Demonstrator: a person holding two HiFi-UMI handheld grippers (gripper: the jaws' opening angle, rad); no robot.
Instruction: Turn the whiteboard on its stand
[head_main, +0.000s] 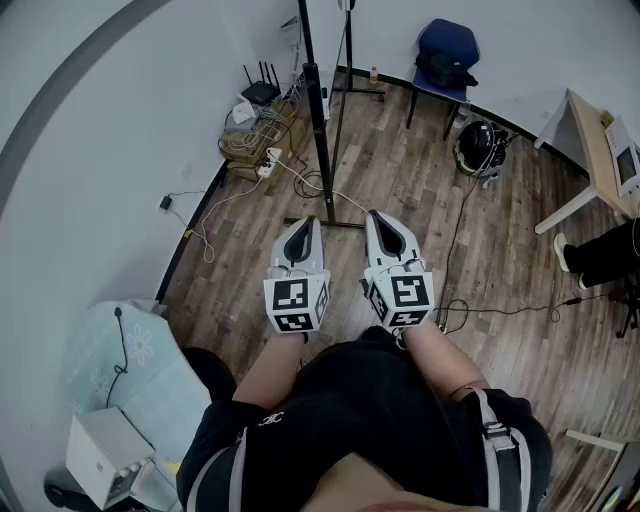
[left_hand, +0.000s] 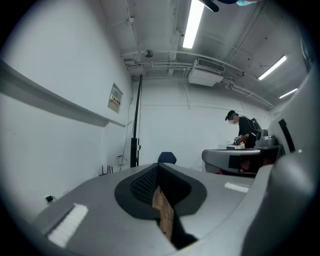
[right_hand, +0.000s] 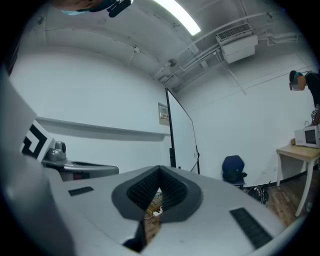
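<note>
Nothing held: left gripper (head_main: 302, 232) and right gripper (head_main: 380, 228) both with fingers pressed together. Whiteboard (right_hand: 182, 135) on its stand (head_main: 318, 140), well ahead of the fingers. Best to step closer, open wide, grip the board's edge, swing slowly.

My left gripper (left_hand: 159, 172): jaws together, nothing between them, only wood floor showing through the slit. Far ahead, left of centre, a black pole (left_hand: 134, 140) stands against the white wall, with a blue chair (left_hand: 167, 158) to its right. The right gripper (left_hand: 232, 160) is alongside at right, with a person (left_hand: 243, 132) far behind it.
</note>
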